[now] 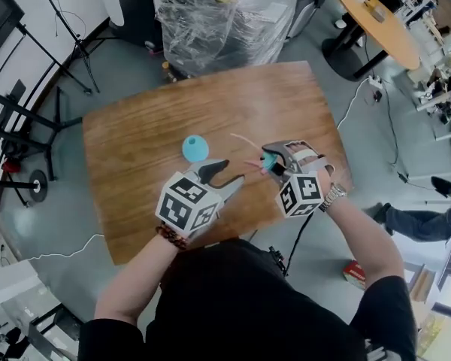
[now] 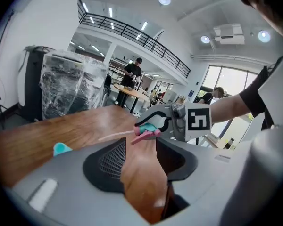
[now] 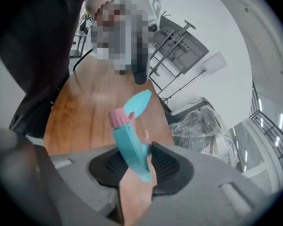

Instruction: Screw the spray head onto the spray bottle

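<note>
A small light-blue spray bottle (image 1: 195, 148) stands on the wooden table (image 1: 135, 164), just beyond my left gripper (image 1: 227, 170). That gripper is open, with only table wood showing between its pads (image 2: 111, 159); the bottle (image 2: 61, 148) sits to its left. My right gripper (image 1: 270, 162) is shut on the teal spray head (image 3: 131, 147), whose pink nozzle (image 3: 116, 117) points away from the jaws. A thin pink dip tube (image 1: 243, 138) sticks out from the head over the table. From the left gripper view the held spray head (image 2: 146, 128) hangs straight ahead. The bottle (image 3: 137, 102) lies beyond the head.
A plastic-wrapped pallet load (image 1: 225, 13) stands behind the table. A round wooden table (image 1: 379, 17) is at the far right, black stands (image 1: 30, 126) at the left. A white cable (image 1: 357, 100) trails off the right edge. A person's leg (image 1: 421, 220) is at the right.
</note>
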Demonstrator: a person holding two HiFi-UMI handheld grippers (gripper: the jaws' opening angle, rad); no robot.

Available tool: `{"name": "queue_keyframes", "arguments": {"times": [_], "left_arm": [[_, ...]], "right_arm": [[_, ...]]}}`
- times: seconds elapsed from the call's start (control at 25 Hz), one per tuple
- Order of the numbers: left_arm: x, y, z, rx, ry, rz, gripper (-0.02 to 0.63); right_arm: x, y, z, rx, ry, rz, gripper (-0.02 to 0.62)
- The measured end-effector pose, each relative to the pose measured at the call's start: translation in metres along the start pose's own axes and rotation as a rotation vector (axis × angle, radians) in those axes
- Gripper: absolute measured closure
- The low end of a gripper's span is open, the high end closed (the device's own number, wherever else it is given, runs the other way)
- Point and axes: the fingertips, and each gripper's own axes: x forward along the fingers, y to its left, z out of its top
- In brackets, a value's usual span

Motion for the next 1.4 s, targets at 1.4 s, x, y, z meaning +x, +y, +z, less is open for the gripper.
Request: {"name": "queue_keyframes", "arguments": {"times": [1.4], "left_arm": [[0.047,0.188,-0.091,0.300,0.108,0.355,0.141]], "right_arm": [[-0.088,-0.071,0.116,0.311,-0.102,0.277,0.476]]}}
